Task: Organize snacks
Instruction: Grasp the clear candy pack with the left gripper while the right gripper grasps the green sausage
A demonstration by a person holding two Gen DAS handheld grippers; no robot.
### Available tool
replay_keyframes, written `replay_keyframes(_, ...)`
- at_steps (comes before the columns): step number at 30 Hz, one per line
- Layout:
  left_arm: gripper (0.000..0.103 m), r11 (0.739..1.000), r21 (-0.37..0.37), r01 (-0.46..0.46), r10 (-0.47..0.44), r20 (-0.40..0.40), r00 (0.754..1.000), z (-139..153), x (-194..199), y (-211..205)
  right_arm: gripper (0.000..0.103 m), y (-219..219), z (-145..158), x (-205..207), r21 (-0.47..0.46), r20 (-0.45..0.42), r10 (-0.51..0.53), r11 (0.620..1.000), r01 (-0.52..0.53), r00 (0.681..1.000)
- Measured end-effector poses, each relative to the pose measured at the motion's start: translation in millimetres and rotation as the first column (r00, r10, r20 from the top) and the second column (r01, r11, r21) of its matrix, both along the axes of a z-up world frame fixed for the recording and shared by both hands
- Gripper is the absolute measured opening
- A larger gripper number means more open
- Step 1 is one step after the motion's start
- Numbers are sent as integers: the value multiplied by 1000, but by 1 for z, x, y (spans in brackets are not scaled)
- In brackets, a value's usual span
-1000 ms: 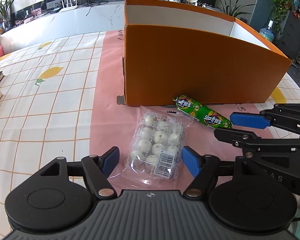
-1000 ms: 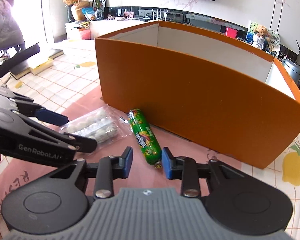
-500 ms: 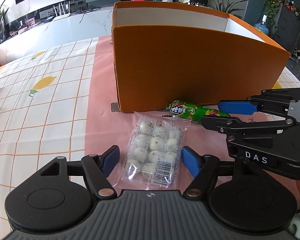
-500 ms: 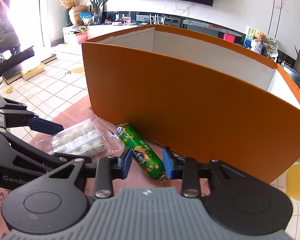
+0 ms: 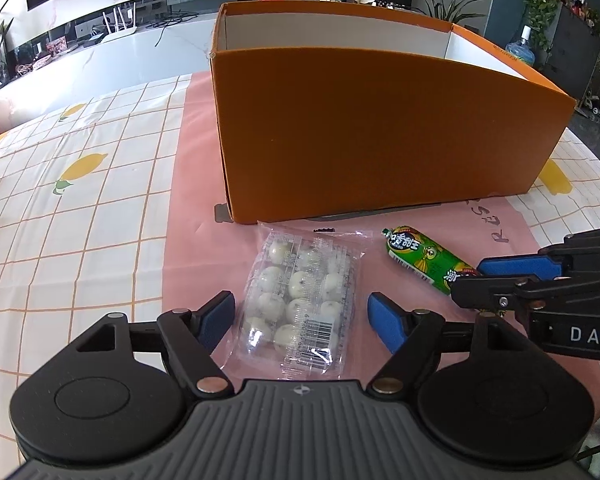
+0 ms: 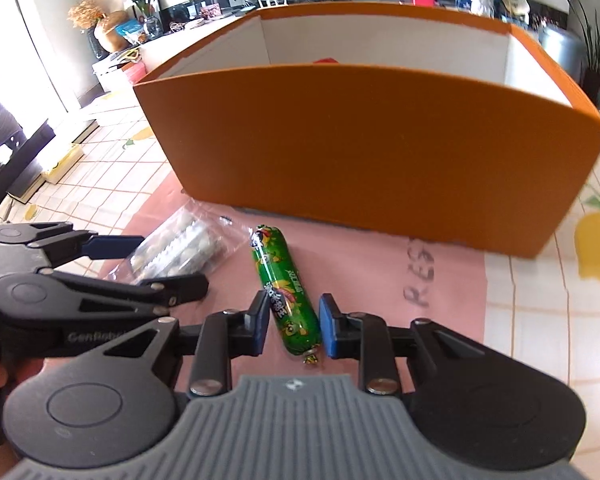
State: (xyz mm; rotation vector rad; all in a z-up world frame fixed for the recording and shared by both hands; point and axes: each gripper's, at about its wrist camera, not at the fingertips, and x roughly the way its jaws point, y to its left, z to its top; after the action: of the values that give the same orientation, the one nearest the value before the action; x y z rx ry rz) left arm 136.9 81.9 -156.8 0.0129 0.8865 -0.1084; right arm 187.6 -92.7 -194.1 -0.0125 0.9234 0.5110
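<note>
Two snacks lie on the table [image 5: 100, 216] by the orange box [image 5: 380, 128]: our left tongs [image 5: 300, 316] gape round the crinkly, crushable candy pack [image 5: 300, 304], right tongs [image 6: 292, 324] apart w/ the firm, slick sausage [image 6: 286, 292] between, so we'd pinch mid-body.

You can read "DAS" in white on the black right gripper [image 5: 476, 280], "GenRobot" on the black left gripper [image 6: 140, 264], and handwritten "RES" on the pink mat [image 6: 420, 276].
</note>
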Motion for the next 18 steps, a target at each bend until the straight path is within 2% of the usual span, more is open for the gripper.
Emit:
replay_keyframes(3, 89, 1000, 11, 15, -16, 10, 1000, -1, 2, -1, 32, 1, -3, 0, -20, 35, 7, 1000, -6, 999)
replay_keyframes(8, 84, 999, 33, 27, -28, 30, 999, -3, 6, 1, 33, 15, -9, -3, -68, 90, 77, 995, -71, 993)
replay_keyframes(10, 80, 1000, 13, 12, -12, 31, 999, -2, 7, 6, 33, 19, -11, -2, -61, 97, 86, 995, -81, 991)
replay_keyframes(15, 69, 1000, 27, 5, -6, 32, 999, -1, 5, 7, 32, 28, -12, -1, -83, 132, 113, 991, -102, 985)
replay_keyframes(18, 67, 1000, 25, -8, 7, 30, 1000, 0, 5, 6, 26, 31, -12, -7, -112, 142, 126, 987, -111, 982)
